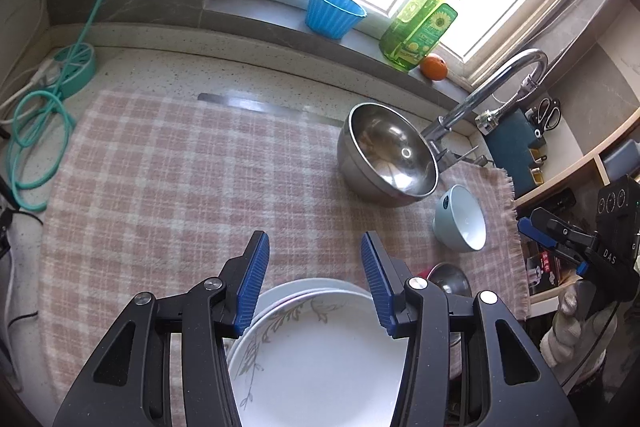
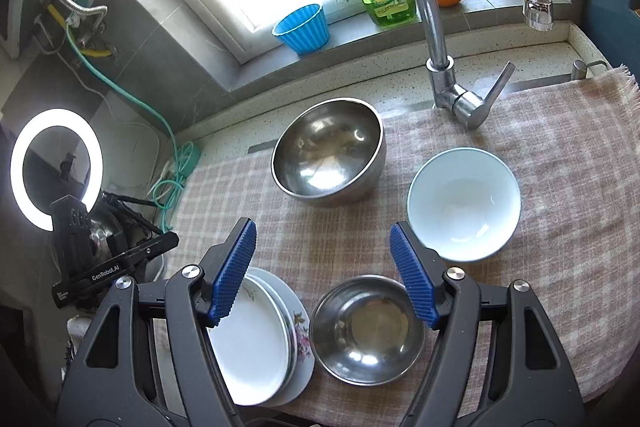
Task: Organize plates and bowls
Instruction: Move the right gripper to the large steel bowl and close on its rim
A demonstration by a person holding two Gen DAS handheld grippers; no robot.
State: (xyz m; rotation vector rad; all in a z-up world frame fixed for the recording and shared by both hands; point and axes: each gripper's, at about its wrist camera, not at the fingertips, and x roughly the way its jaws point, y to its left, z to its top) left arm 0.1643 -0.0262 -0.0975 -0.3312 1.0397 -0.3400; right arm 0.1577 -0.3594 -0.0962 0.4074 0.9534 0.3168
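Checked woolly cloth (image 2: 540, 155) — round steel bowl (image 2: 366, 329), stacked plates (image 2: 256, 343); both ribbed grippers (image 1: 314, 279) (image 2: 324, 269) gape empty.

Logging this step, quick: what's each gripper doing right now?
Left gripper: open, holding nothing, above the plates.
Right gripper: open, holding nothing, above the small steel bowl.

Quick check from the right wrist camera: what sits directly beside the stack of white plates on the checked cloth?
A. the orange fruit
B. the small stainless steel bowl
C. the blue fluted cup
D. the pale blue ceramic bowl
B: the small stainless steel bowl sits right beside the stack of white plates on the checked cloth, while the pale blue ceramic bowl lies farther back.
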